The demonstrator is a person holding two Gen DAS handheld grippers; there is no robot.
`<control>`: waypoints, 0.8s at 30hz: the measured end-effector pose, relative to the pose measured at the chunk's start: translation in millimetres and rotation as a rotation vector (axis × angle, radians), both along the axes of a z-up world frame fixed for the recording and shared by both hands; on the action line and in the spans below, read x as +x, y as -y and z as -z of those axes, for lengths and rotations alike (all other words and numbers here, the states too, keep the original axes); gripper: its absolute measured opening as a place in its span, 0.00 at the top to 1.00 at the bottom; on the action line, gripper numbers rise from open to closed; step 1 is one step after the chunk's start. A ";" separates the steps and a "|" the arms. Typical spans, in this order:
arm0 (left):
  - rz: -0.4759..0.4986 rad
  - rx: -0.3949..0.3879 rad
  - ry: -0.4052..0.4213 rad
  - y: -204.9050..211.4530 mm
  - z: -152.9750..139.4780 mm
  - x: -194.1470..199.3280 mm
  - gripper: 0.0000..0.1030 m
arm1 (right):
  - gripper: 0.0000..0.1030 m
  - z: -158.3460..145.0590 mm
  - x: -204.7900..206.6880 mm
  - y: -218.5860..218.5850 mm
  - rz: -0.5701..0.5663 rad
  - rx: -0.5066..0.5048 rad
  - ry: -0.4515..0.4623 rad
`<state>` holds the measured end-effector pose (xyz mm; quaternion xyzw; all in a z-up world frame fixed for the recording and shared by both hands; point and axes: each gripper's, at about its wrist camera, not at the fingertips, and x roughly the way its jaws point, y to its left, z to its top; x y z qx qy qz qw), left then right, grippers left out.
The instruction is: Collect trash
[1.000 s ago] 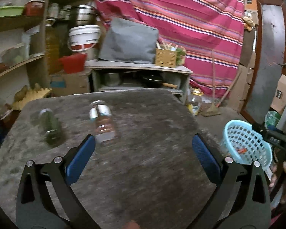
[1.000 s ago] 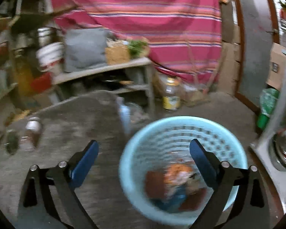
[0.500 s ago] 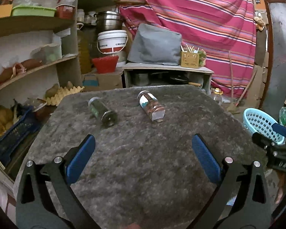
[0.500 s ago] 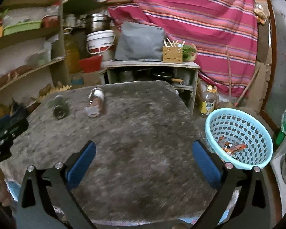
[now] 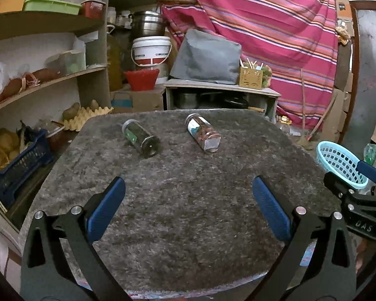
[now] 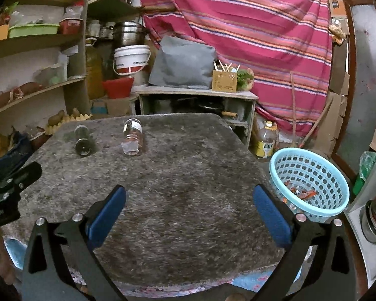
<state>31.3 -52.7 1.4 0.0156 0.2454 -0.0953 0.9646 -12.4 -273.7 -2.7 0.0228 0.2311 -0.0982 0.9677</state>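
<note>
While you held both tools above the near edge of the grey table (image 5: 188,200), your left gripper (image 5: 188,205) and right gripper (image 6: 189,207) were both spread wide with nothing between their blue pads. Two jars lay on their sides at the far end, apart from each other: a dark jar (image 5: 141,138) and a reddish jar (image 5: 203,133). Only your right view looked into the blue basket (image 6: 310,183) beside the table and showed the orange wrappers (image 6: 300,192) inside; your left view caught just its rim.
</note>
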 end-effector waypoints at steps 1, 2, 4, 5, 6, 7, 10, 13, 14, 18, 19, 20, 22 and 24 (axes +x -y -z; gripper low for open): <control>-0.005 -0.001 0.000 -0.6 0.8 0.3 0.05 | 0.04 0.5 -0.7 -1.4 0.003 -0.010 0.004; -0.013 0.001 0.000 -1.1 1.2 0.9 0.05 | 0.04 1.1 -0.7 -1.9 0.003 -0.012 0.005; -0.019 0.003 0.000 -2.0 1.8 1.6 0.05 | 0.04 3.5 -0.1 -0.9 0.003 0.009 -0.007; -0.025 0.004 0.003 -1.7 1.8 1.3 0.05 | 0.04 4.5 -0.2 -0.3 0.007 0.019 -0.011; -0.031 0.006 0.008 -1.9 1.7 0.8 0.05 | 0.04 5.5 -0.7 1.1 0.013 0.030 -0.014; -0.037 0.010 0.018 -1.8 1.0 0.1 0.05 | 0.04 6.6 -0.4 2.2 0.019 0.037 -0.019; -0.042 0.019 0.041 0.5 0.0 -3.5 0.05 | 0.04 8.2 -0.2 1.9 0.040 0.024 -0.020; -0.046 0.030 0.057 3.1 0.1 -5.5 0.05 | 0.04 8.8 -0.7 0.8 0.052 0.013 -0.011; -0.042 0.033 0.058 4.0 0.4 -5.5 0.05 | 0.04 9.0 -1.3 0.7 0.055 0.012 -0.009; -0.034 0.036 0.070 6.3 -0.2 -6.4 0.05 | 0.04 4.8 -4.4 0.1 0.072 -0.006 0.018; -0.033 0.037 0.073 6.6 -0.2 -7.0 0.05 | 0.04 3.8 -4.8 0.7 0.073 -0.007 0.022; -0.033 0.038 0.077 6.8 -0.2 -7.5 0.05 | 0.04 2.8 -5.3 1.0 0.073 -0.007 0.025; -0.034 0.038 0.081 7.3 -0.4 -8.3 0.05 | 0.04 2.1 -6.2 0.4 0.072 -0.004 0.031; -0.035 0.038 0.086 7.0 -0.7 -8.8 0.05 | 0.04 2.2 -6.0 -0.1 0.074 -0.011 0.032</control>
